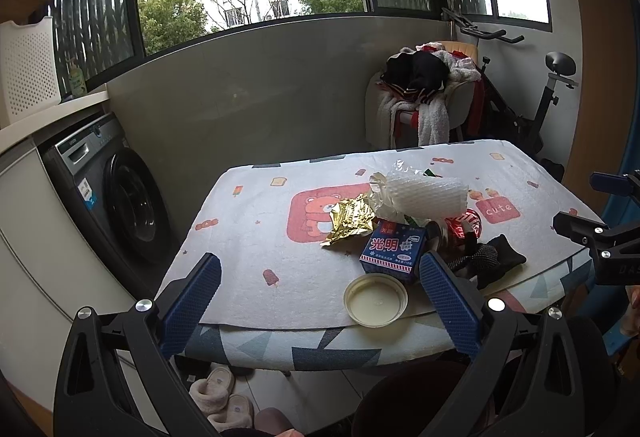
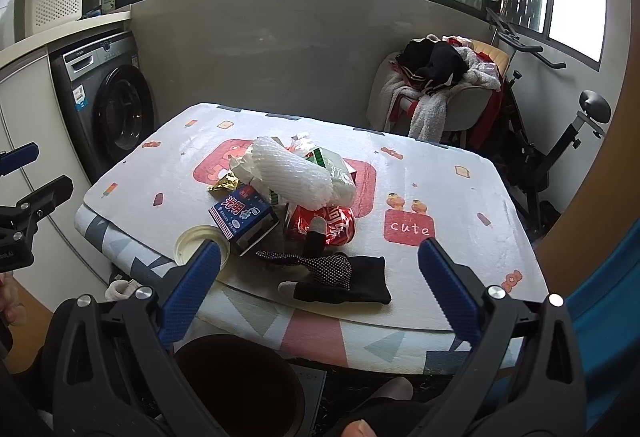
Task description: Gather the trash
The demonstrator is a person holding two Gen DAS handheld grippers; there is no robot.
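A pile of trash lies on the table [image 1: 248, 269]: white foam netting [image 1: 424, 193], a gold foil wrapper [image 1: 350, 219], a blue carton [image 1: 394, 247], a crushed red can [image 2: 324, 223], a round plastic lid [image 1: 376, 299] at the near edge and black gloves [image 2: 344, 277]. My left gripper [image 1: 320, 277] is open and empty, just short of the lid. My right gripper [image 2: 320, 265] is open and empty, in front of the gloves. A dark red bin [image 2: 236, 381] stands under the table's near edge.
A washing machine [image 1: 116, 193] stands at the left. A chair heaped with clothes [image 1: 424, 93] and an exercise bike [image 2: 560, 141] stand behind the table. Slippers [image 1: 220, 393] lie on the floor below.
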